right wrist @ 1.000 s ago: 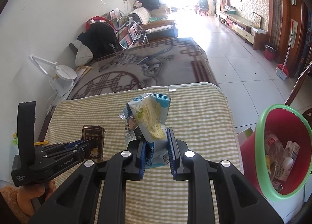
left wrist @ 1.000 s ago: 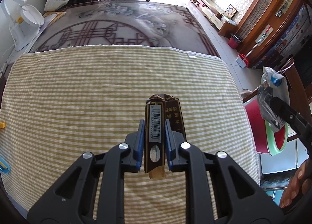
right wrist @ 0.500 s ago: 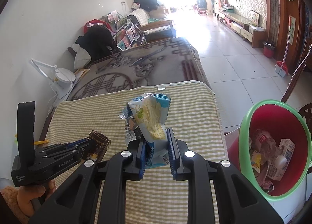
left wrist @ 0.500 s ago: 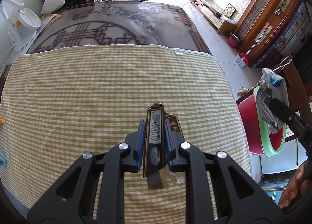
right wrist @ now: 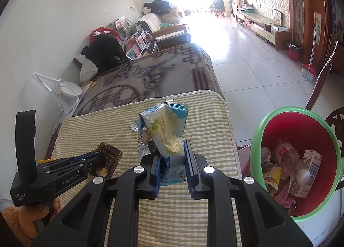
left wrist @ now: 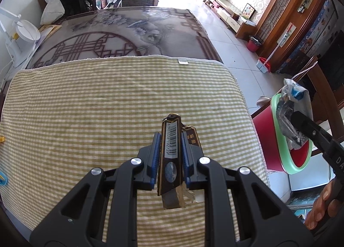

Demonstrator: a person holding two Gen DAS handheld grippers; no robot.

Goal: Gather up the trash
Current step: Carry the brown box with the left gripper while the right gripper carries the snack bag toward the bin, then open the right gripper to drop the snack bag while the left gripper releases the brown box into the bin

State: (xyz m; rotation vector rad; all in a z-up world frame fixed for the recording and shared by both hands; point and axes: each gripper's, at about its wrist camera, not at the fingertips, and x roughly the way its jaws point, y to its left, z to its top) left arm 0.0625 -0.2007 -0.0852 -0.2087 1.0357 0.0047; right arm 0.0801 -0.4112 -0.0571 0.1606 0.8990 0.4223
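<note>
Bin [right wrist: 258, 137] nearer; right gripper [right wrist: 172, 156] pinches wrapper [right wrist: 165, 126], left gripper [left wrist: 169, 148] pinches carton [left wrist: 171, 139] (bin contents: right view only).

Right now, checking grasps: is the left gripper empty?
No, the left gripper is shut on a dark box with a barcode.

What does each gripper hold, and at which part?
Left gripper: dark box, clamped across its narrow sides. Right gripper: snack wrapper, pinched at its lower end.
</note>
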